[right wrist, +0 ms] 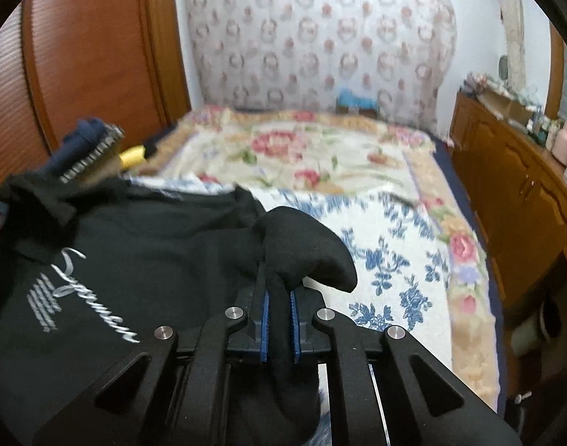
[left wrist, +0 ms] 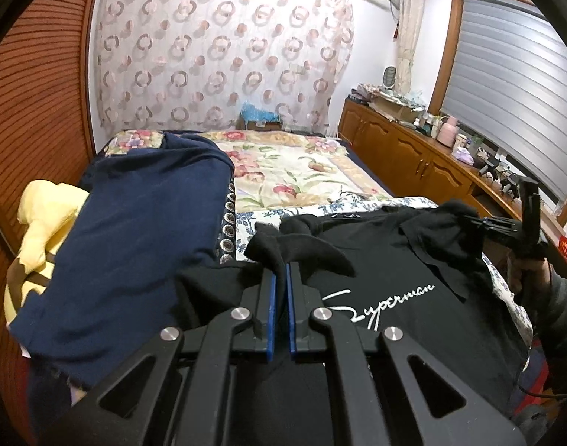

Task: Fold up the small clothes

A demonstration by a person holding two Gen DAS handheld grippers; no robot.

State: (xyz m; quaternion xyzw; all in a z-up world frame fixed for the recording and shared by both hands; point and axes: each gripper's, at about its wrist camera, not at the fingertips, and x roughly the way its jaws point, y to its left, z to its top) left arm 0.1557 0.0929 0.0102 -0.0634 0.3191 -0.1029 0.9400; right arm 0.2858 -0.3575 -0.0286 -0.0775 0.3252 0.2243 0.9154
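A black T-shirt (left wrist: 395,260) with white script lettering is held up over the bed, stretched between both grippers. My left gripper (left wrist: 279,278) is shut on a bunched edge of the shirt at its left side. My right gripper (right wrist: 279,290) is shut on a fold of the same black T-shirt (right wrist: 135,245) at its right side; it also shows in the left wrist view (left wrist: 484,223), pinching the shirt's far corner. The cloth bulges out past both sets of blue pads.
A navy garment (left wrist: 142,223) and a yellow one (left wrist: 42,223) lie on the bed's left side. The bed (right wrist: 357,171) has floral covers. A wooden cabinet (left wrist: 413,148) with clutter runs along the right. A wooden wardrobe (right wrist: 79,55) stands on the left.
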